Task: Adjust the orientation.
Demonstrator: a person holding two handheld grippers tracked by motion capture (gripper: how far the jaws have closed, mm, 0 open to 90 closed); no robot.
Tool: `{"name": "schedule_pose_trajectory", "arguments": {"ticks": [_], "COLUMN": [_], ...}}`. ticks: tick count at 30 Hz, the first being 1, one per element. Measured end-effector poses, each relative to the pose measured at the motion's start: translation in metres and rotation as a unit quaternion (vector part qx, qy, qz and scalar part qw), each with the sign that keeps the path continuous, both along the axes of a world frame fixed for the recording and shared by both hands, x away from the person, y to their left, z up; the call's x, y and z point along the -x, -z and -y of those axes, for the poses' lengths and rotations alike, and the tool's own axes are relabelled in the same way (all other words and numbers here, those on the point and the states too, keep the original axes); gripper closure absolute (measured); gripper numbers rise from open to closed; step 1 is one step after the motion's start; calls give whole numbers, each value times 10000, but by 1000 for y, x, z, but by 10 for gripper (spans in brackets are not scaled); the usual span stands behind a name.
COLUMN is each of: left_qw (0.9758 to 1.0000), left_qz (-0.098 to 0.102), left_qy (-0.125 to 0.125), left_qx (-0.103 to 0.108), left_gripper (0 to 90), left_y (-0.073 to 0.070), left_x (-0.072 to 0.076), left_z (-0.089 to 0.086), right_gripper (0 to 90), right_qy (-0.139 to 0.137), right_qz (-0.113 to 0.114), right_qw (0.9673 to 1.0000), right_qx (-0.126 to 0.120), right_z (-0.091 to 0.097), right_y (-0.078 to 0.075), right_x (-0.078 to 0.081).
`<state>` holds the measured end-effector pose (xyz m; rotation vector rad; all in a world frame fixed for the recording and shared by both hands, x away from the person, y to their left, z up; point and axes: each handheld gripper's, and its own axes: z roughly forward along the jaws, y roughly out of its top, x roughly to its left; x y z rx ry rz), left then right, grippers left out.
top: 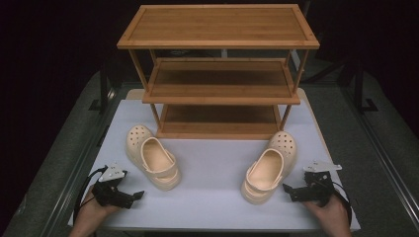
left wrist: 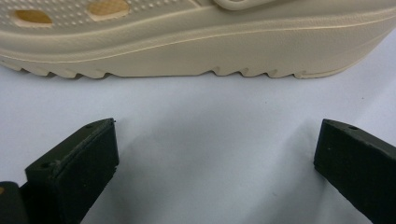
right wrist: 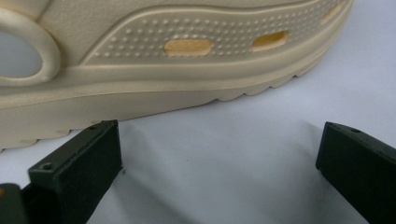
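High view: 2 cream clogs on white table [top: 212, 202], left clog [top: 152, 156], right clog [top: 269, 167], fronting 1 three-tier wooden rack [top: 220, 69]. Left gripper [top: 137, 195], right gripper [top: 287, 188]: jaws spread wide, empty, each beside its clog.

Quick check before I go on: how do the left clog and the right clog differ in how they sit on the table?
The left clog lies nearer the left tool; its toe angles up-left. The right clog lies by the right tool; its toe angles up-right. The right clog looks closer to its tool than the left clog to its own. Both are cream, upright on their soles, toes towards the wooden rack, and ungripped.
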<state>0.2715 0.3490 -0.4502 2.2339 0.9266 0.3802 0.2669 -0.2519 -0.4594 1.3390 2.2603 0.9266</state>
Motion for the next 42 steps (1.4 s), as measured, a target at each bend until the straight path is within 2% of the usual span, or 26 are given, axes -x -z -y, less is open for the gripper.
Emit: {"name": "schedule_pose_trajectory", "arguments": {"ticks": [9, 10, 12, 14, 15, 16, 17, 19, 21, 25, 27, 30, 35, 42], "left_qw": [10000, 9999, 9998, 9999, 9999, 9998, 9998, 9999, 9998, 9994, 9990, 9987, 9985, 9987], "left_qz": [-1, 81, 122, 110, 110, 116, 114, 66, 51, 7, -101, -145, -137, -66], "left_qy": [-5, -19, -33, -85, -85, -60, -61, -76, -88, -248, -331, -338, -408, -425], "left_qx": [-6, 86, 128, 98, 98, 119, 141, 134, 174, 245, 292, 345, 337, 279], "left_gripper": [3, 41, 148, 195, 254, 254, 409, 528, 718, 899, 900, 900, 900, 900], "left_y": [0, -1, -3, -5, -5, -7, -9, -11, -15, -23, -29, -33, -41, -60], "left_x": [0, 1, 2, 2, 2, 3, 3, 3, 2, -1, -5, -8, -13, -31], "left_z": [0, -1, -3, -4, -4, -6, -7, -10, -12, -15, -17, -17, -19, -24], "right_gripper": [0, 0, 0, 0, 0, 0, 0, 0, 0, 0, 0, 0, 0, 0], "right_qy": [4, 7, 8, 7, 7, 8, 9, 10, 10, 9, 9, 8, 5, 10], "right_qz": [-6, -6, -6, -6, -6, -6, -9, -8, -7, -6, -7, -2, 1, -8], "right_qw": [10000, 10000, 10000, 10000, 10000, 10000, 10000, 10000, 10000, 10000, 10000, 10000, 10000, 10000], "right_qx": [-2, -4, -6, 7, 7, 8, 7, 7, 8, 16, 16, 16, 16, 9], "right_z": [0, 0, 0, 0, 0, 0, 0, 0, 0, 0, 0, 0, 0, 0], "right_y": [0, 0, 0, 0, 0, 0, 0, 0, 0, 0, 0, 0, 0, 0], "right_x": [0, 0, 0, 0, 0, 0, 0, 0, 0, 0, 0, 0, 0, 0]}}
